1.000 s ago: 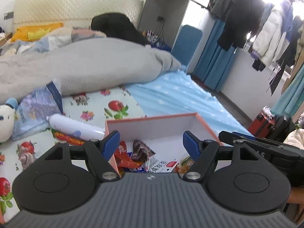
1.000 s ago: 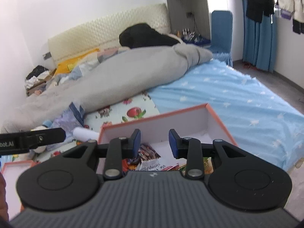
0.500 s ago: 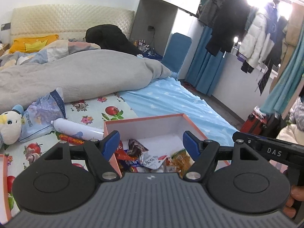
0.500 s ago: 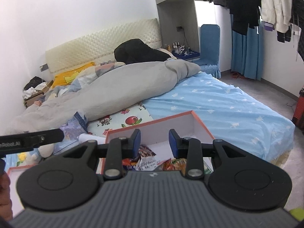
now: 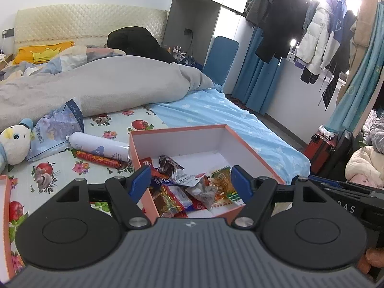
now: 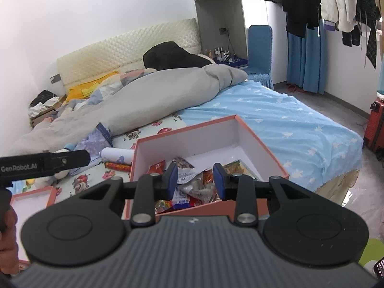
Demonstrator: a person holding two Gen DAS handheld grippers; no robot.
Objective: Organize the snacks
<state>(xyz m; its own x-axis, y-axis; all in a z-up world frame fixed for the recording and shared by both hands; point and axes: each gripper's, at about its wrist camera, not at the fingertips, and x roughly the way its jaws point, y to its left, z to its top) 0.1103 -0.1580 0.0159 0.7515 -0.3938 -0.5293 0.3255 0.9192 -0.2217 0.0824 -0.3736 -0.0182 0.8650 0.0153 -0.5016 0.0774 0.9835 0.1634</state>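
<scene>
An orange box with white inside (image 5: 182, 141) (image 6: 192, 141) sits on the bed and holds several snack packets (image 5: 189, 187) (image 6: 196, 187) at its near end. My left gripper (image 5: 191, 181) is open and empty, held above and short of the box's near edge. My right gripper (image 6: 195, 180) is open with a narrower gap and empty, also above the near edge. A red sausage snack (image 5: 98, 159) (image 6: 117, 166) lies on the fruit-print sheet left of the box, beside a white bottle (image 5: 98, 146) (image 6: 117, 154).
A box lid (image 6: 31, 201) (image 5: 6, 216) lies at the left. A blue-white bag (image 5: 55, 129), a plush toy (image 5: 14, 144) and a grey duvet (image 5: 96, 88) are behind. A red suitcase (image 5: 321, 144) stands on the floor right of the bed.
Both grippers have pulled back and risen from the box, so more of its inside and the packets shows. Neither gripper's opening has changed.
</scene>
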